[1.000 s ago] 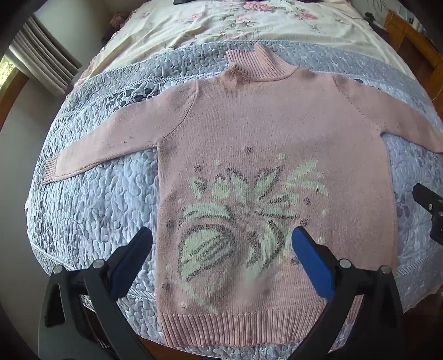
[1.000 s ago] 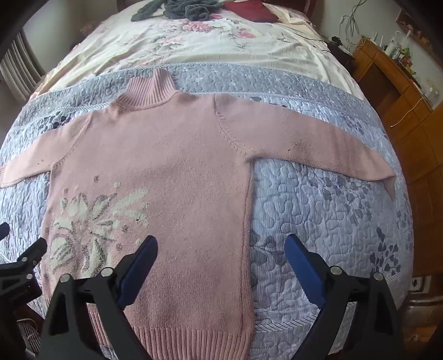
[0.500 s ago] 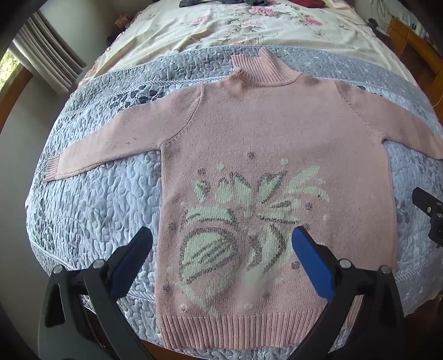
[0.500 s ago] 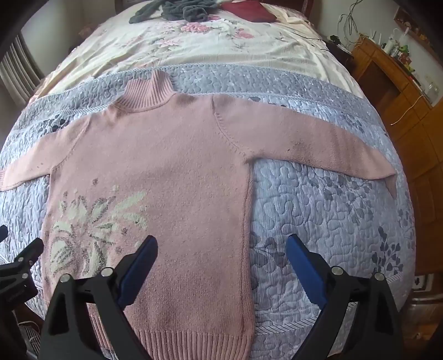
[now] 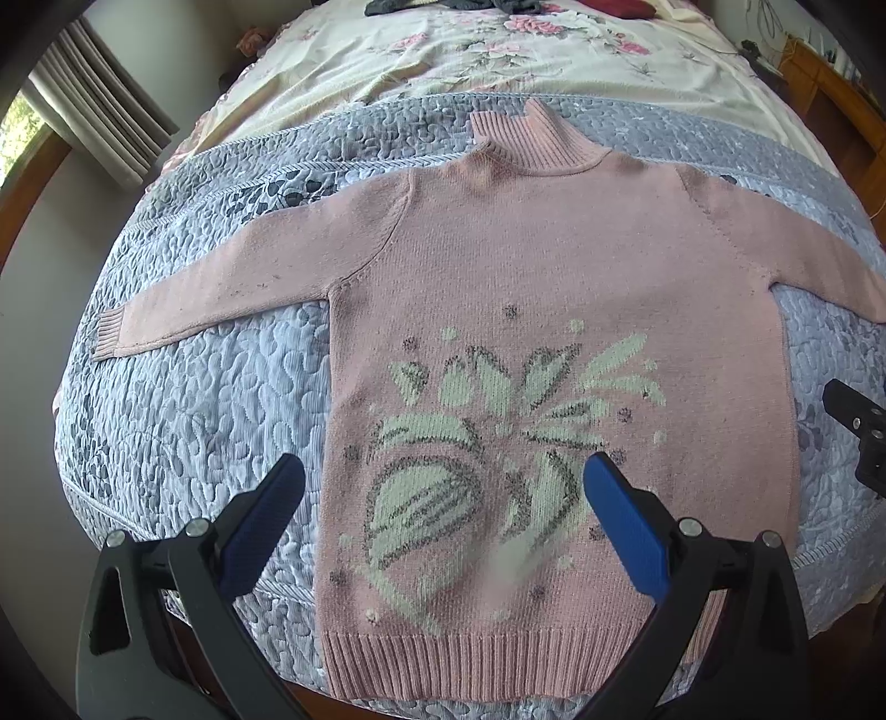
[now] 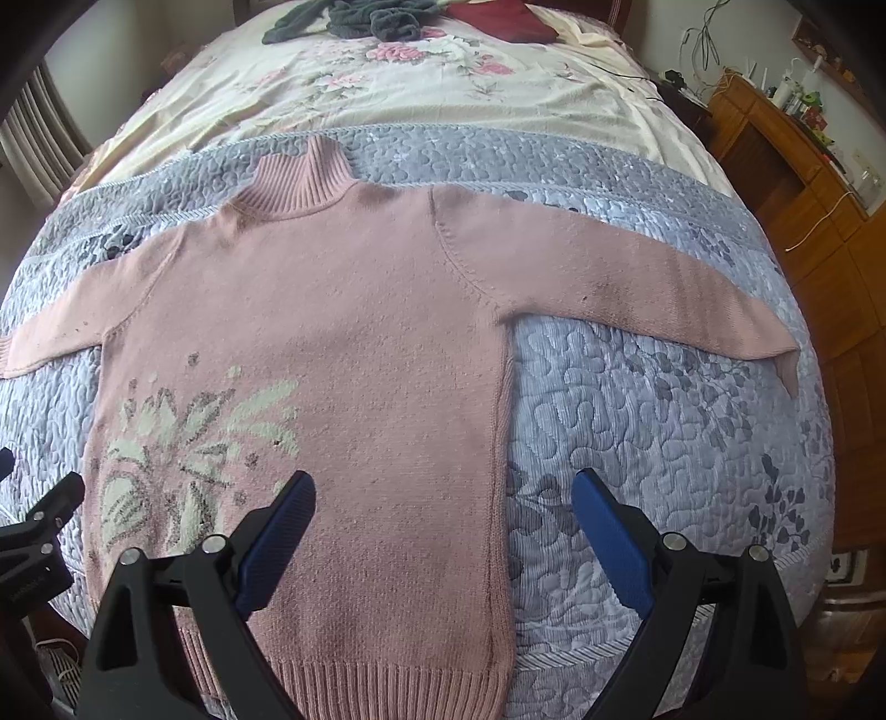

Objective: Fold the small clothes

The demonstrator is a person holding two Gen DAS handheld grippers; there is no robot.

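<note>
A pink knitted sweater (image 5: 554, 266) (image 6: 354, 310) with a pale green and grey flower pattern lies flat, front up, on a grey-blue quilt (image 5: 188, 399) (image 6: 653, 421). Both sleeves are spread out sideways and the ribbed collar points away from me. My left gripper (image 5: 443, 498) hovers open above the lower left part of the sweater, over the flower pattern. Open too, my right gripper (image 6: 443, 509) hangs above the sweater's lower right side seam. Neither gripper holds anything.
Beyond the quilt lies a cream floral sheet (image 6: 387, 88) with a dark grey garment (image 6: 354, 22) and a dark red one (image 6: 498, 16) at the far end. A wooden cabinet (image 6: 803, 183) stands to the right. Curtains (image 5: 99, 111) hang at the left.
Both grippers have drawn back slightly toward me and tilted, so the sweater sits a little lower in the views and more of the far sheet shows. The sweater has not moved.
</note>
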